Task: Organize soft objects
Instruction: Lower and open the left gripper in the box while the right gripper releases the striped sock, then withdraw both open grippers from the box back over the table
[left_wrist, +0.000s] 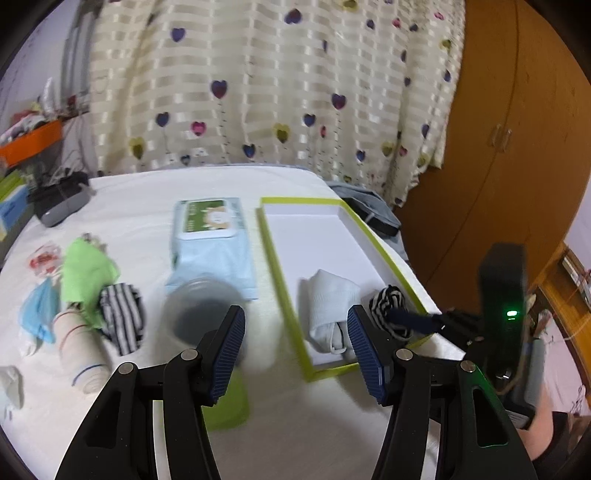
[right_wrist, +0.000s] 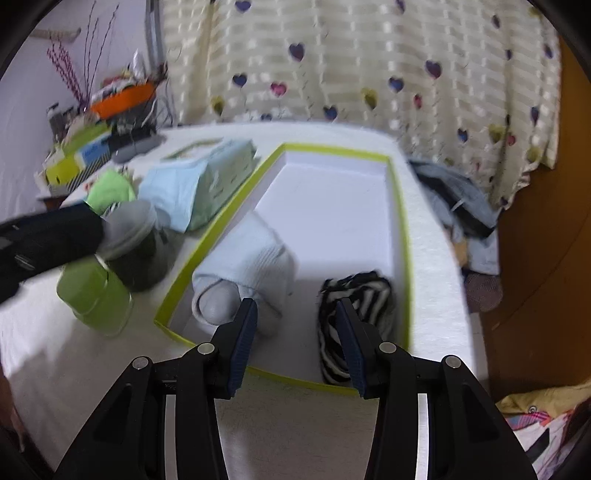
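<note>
A lime-rimmed white tray (left_wrist: 275, 258) lies on the white bedsheet. A rolled white sock (left_wrist: 328, 302) and a black-and-white striped sock (left_wrist: 391, 306) rest at its near end. My left gripper (left_wrist: 295, 332) is open over the sheet, between a green cup (left_wrist: 207, 317) and the tray, with nothing between its fingers. My right gripper (right_wrist: 295, 325) is open above the tray's near end. Its right finger stands against the striped sock (right_wrist: 358, 306), and the white sock (right_wrist: 247, 266) lies just past its left finger. The tray (right_wrist: 221, 218) floor shows in the gap between.
Left of the cup lie a green cloth (left_wrist: 85, 273), another striped sock (left_wrist: 122, 317), a blue mask (left_wrist: 40, 310) and a white roll (left_wrist: 81, 350). A wipes pack (left_wrist: 210, 236) sits behind the cup. Dark clothes (right_wrist: 458, 199) hang off the bed's right edge.
</note>
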